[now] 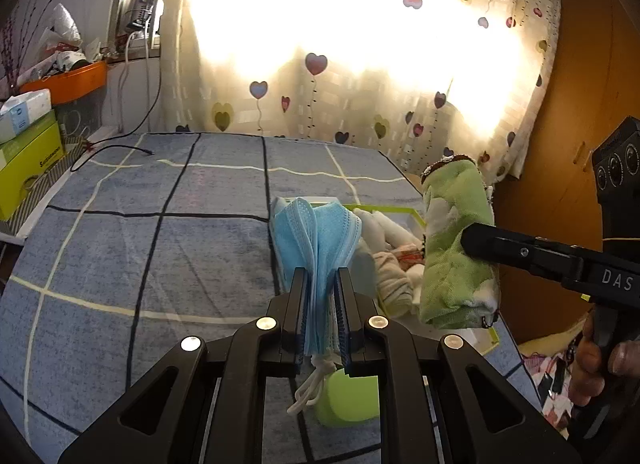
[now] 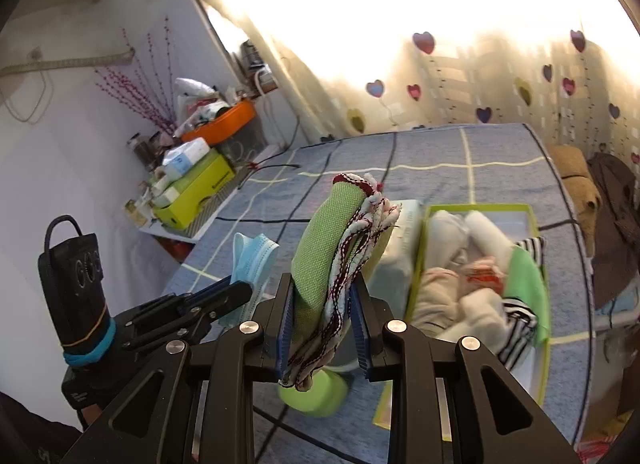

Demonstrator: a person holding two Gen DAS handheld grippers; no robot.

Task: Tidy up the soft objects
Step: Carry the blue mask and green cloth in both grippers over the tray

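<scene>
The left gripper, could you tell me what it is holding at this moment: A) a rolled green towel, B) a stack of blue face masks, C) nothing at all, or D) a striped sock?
B: the left gripper is shut on the blue face masks, their ear loops dangling below, while the green towel sits in the right gripper.

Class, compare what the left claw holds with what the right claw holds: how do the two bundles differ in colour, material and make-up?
The left claw grips a stack of thin, pleated blue face masks with white ear loops dangling below. The right claw grips a rolled green towel, thicker and woven, with a red-and-white fringed edge. The masks are several flat layers; the towel is one bundled cloth. Both are soft and held upright above the blue checked bedspread.
</scene>
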